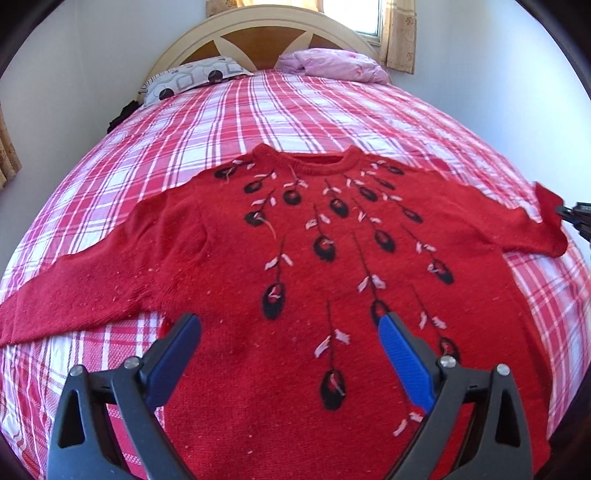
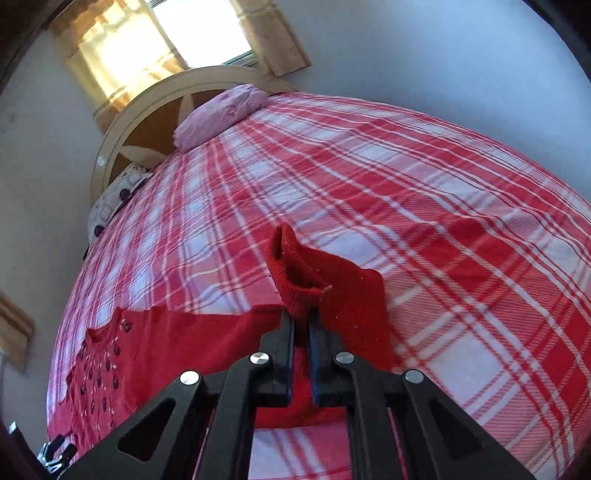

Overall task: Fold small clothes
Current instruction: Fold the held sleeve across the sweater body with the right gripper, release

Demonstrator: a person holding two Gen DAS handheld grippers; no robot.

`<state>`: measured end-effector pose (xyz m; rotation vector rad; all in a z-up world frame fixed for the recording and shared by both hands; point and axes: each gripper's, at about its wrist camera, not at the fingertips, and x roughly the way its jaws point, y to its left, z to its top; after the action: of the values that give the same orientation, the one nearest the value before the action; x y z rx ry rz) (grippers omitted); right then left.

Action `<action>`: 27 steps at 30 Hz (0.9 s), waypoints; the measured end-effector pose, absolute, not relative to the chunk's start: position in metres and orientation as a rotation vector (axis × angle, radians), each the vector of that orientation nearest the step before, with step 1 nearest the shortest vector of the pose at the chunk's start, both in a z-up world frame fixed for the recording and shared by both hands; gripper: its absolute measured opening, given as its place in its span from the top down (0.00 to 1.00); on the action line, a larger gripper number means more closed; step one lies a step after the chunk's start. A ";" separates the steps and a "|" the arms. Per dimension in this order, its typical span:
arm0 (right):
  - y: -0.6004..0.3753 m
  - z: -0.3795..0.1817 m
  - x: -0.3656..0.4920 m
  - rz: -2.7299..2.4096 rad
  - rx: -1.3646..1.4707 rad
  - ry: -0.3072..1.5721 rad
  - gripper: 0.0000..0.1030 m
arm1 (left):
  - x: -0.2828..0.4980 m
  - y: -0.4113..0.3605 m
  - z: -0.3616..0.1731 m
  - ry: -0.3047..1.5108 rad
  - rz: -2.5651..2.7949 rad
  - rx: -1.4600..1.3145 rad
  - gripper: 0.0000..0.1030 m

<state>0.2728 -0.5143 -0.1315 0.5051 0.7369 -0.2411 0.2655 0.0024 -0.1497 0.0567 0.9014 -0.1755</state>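
Note:
A red knit sweater [image 1: 295, 236] with black and pink flower stitching lies flat, front up, on the bed, neck toward the headboard. My left gripper [image 1: 290, 328] is open and empty, hovering over the sweater's lower body. My right gripper [image 2: 301, 321] is shut on the cuff [image 2: 295, 273] of the sweater's right sleeve and lifts it a little off the bed. In the left wrist view the right gripper [image 1: 572, 214] shows at the far right edge, at the raised sleeve end [image 1: 550, 218]. The left sleeve [image 1: 74, 288] lies stretched out to the left.
The bed has a red and white plaid cover [image 1: 295, 110]. A patterned pillow [image 1: 192, 77] and a pink pillow [image 1: 332, 64] lie by the curved headboard [image 1: 258, 33]. White walls stand close on both sides. A curtained window [image 2: 162, 40] is behind the headboard.

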 end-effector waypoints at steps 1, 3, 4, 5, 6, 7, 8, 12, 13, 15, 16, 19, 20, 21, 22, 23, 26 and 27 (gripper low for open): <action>-0.502 -0.129 0.278 -0.215 0.486 0.742 0.94 | 0.266 0.003 -0.148 0.900 -0.177 0.050 0.04; -0.471 -0.122 0.291 -0.152 0.436 0.752 0.94 | 0.266 0.004 -0.142 0.891 -0.185 0.044 0.04; -0.452 -0.119 0.299 -0.114 0.407 0.757 0.94 | 0.266 0.003 -0.140 0.886 -0.186 0.045 0.04; -0.438 -0.118 0.304 -0.083 0.390 0.759 0.94 | 0.266 0.003 -0.139 0.881 -0.189 0.049 0.04; -0.424 -0.117 0.308 -0.056 0.377 0.761 0.94 | 0.266 0.002 -0.137 0.878 -0.189 0.056 0.04; -0.412 -0.116 0.313 -0.034 0.368 0.763 0.94 | 0.265 0.002 -0.137 0.876 -0.188 0.060 0.04; -0.398 -0.117 0.317 -0.005 0.358 0.767 0.94 | 0.265 0.001 -0.136 0.876 -0.183 0.067 0.05; -0.346 -0.128 0.330 0.072 0.302 0.785 0.94 | 0.270 0.002 -0.135 0.910 -0.202 0.040 0.08; -0.335 -0.133 0.333 0.083 0.285 0.790 0.94 | 0.270 0.001 -0.134 0.916 -0.201 0.036 0.09; -0.313 -0.147 0.338 0.118 0.262 0.810 0.94 | 0.273 0.000 -0.133 0.931 -0.216 0.023 0.09; -0.303 -0.154 0.340 0.139 0.254 0.819 0.94 | 0.273 0.000 -0.133 0.937 -0.223 0.014 0.09; -0.285 -0.168 0.340 0.209 0.227 0.837 0.93 | 0.276 -0.007 -0.130 0.943 -0.243 -0.009 0.09; -0.280 -0.173 0.339 0.228 0.224 0.841 0.88 | 0.278 -0.012 -0.130 0.943 -0.247 -0.005 0.09; -0.280 -0.175 0.337 0.250 0.223 0.845 0.71 | 0.279 -0.017 -0.130 0.945 -0.255 -0.002 0.11; -0.281 -0.176 0.334 0.274 0.231 0.843 0.59 | 0.279 -0.022 -0.131 0.948 -0.261 0.001 0.14; -0.283 -0.176 0.330 0.289 0.243 0.840 0.38 | 0.281 -0.028 -0.132 0.956 -0.271 0.002 0.14; -0.296 -0.169 0.312 0.322 0.263 0.804 0.35 | 0.287 -0.047 -0.135 0.975 -0.316 -0.007 0.23; -0.300 -0.168 0.308 0.312 0.256 0.788 0.35 | 0.291 -0.056 -0.137 0.986 -0.330 -0.009 0.24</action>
<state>0.3078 -0.3000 -0.1678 0.2556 0.7883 0.3121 0.2908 -0.0557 -0.1374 -0.0092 0.9856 -0.3304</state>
